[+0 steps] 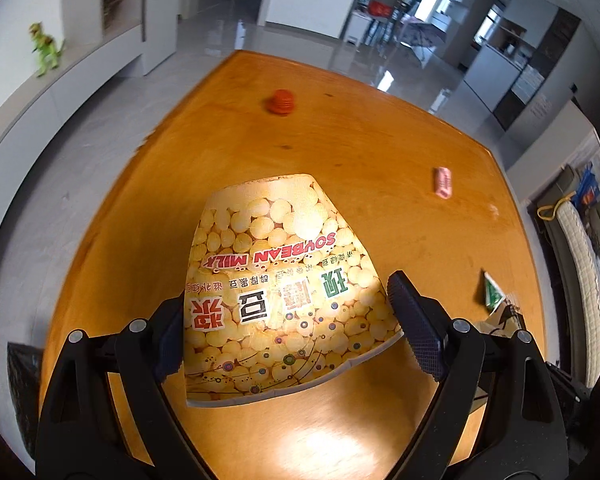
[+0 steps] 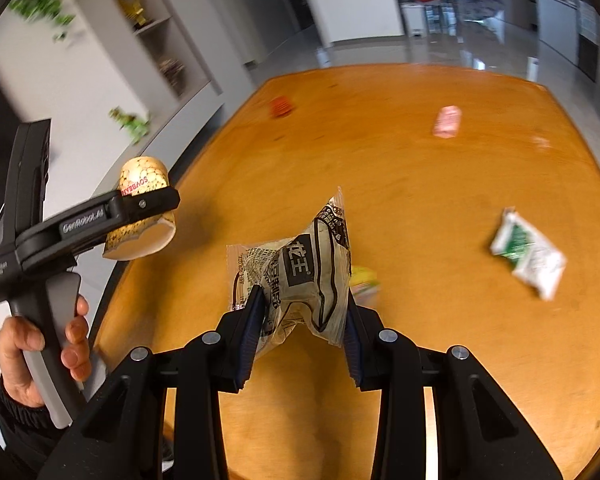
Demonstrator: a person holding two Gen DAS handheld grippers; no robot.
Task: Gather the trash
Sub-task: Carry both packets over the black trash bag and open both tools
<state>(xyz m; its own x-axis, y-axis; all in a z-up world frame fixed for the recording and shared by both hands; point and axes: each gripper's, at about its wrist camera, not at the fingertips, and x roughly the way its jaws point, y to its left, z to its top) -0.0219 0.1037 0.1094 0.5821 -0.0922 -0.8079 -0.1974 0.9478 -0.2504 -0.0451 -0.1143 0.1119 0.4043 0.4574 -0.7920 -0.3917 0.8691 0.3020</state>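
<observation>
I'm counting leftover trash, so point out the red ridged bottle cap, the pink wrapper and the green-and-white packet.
Red ridged bottle cap (image 1: 280,101), left wrist view, its top.
Pink wrapper (image 2: 447,121), right wrist view, its middle.
Green-and-white packet (image 2: 527,252), right wrist view, its centre.

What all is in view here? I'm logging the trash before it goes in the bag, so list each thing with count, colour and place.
soybean milk paper cup: 1, yellow print, held off the table in the left tool
clear snack wrapper: 1, black print, held in the right tool
red bottle cap: 1, far side of the table
pink wrapper: 1, right far part of the table
green and white packet: 1, right side of the table
yellow-green scrap: 1, partly hidden behind the right tool
wooden table: 1, orange-brown
green dinosaur toy: 1, on the wall ledge
left tool: black, shut on the cup
right tool: black, shut on the wrapper
hand: 1, gripping the left tool's handle
</observation>
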